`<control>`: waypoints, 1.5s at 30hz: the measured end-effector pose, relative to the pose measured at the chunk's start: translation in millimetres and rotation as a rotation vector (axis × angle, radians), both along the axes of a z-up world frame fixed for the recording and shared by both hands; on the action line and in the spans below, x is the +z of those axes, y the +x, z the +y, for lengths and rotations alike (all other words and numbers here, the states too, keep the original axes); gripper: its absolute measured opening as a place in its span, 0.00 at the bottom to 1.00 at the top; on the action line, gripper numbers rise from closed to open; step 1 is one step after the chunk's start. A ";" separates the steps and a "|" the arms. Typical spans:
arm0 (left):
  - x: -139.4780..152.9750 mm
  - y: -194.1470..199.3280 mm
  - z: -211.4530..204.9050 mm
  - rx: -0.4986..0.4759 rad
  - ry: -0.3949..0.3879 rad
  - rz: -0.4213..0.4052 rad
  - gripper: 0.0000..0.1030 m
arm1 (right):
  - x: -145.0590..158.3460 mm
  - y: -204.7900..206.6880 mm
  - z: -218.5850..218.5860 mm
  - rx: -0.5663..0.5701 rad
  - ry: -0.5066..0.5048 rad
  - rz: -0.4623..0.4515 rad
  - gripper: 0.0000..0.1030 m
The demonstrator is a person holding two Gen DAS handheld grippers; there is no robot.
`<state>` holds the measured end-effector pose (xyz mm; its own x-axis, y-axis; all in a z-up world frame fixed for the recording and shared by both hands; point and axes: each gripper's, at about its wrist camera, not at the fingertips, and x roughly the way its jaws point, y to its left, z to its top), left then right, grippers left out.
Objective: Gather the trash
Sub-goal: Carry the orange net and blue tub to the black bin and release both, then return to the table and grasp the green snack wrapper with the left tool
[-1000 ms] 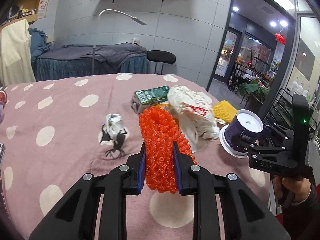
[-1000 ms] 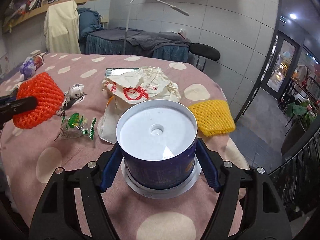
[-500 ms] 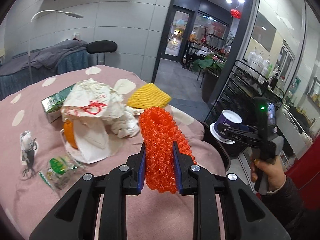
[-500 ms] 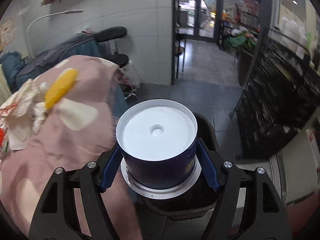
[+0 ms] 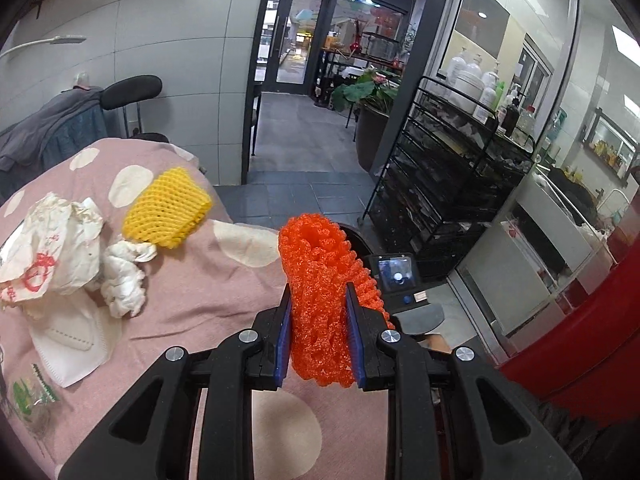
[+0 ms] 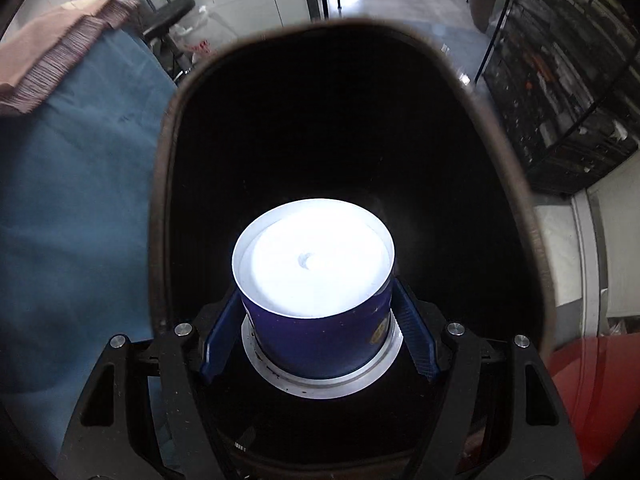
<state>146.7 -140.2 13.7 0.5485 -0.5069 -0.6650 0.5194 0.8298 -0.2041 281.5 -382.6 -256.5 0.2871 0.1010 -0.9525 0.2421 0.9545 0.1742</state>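
Observation:
My left gripper (image 5: 319,320) is shut on an orange foam fruit net (image 5: 320,280), held above the right edge of the pink dotted table (image 5: 224,280). My right gripper (image 6: 318,324) is shut on a dark blue paper cup (image 6: 316,320), bottom end toward the camera, held over the open mouth of a black trash bin (image 6: 160,184). The back of the right gripper (image 5: 396,276) shows just beyond the orange net in the left wrist view. A yellow foam net (image 5: 166,212), crumpled white paper (image 5: 52,248), a white face mask (image 5: 76,340) and a green wrapper (image 5: 28,396) lie on the table.
A black wire rack (image 5: 440,200) with bottles stands to the right of the bin. A red object (image 5: 580,340) is at the right. A blue cloth (image 6: 72,200) hangs below the table edge beside the bin. A black chair (image 5: 132,92) stands behind the table.
Both grippers have swung right, off the table toward the bin. The blue cup now sits over the bin's mouth; the orange net has followed to the table's right edge.

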 end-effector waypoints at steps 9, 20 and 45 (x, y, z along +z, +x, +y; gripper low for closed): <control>-15.6 16.1 -40.5 -0.073 0.037 0.066 0.23 | -19.8 0.5 -6.0 -0.022 -0.003 0.018 0.79; -46.0 46.9 -95.2 -0.134 0.106 0.184 0.23 | 40.7 -73.6 -40.1 -0.170 -0.059 -0.191 0.86; -80.2 60.9 -139.4 -0.172 0.221 0.238 0.88 | 109.9 -171.5 -65.2 -0.352 -0.222 -0.346 0.89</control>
<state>207.7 -279.6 -66.5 0.2846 -0.4080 -0.8675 0.6145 0.7722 -0.1616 109.9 -447.8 -146.6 0.5677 -0.2510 -0.7840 0.5186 0.8487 0.1039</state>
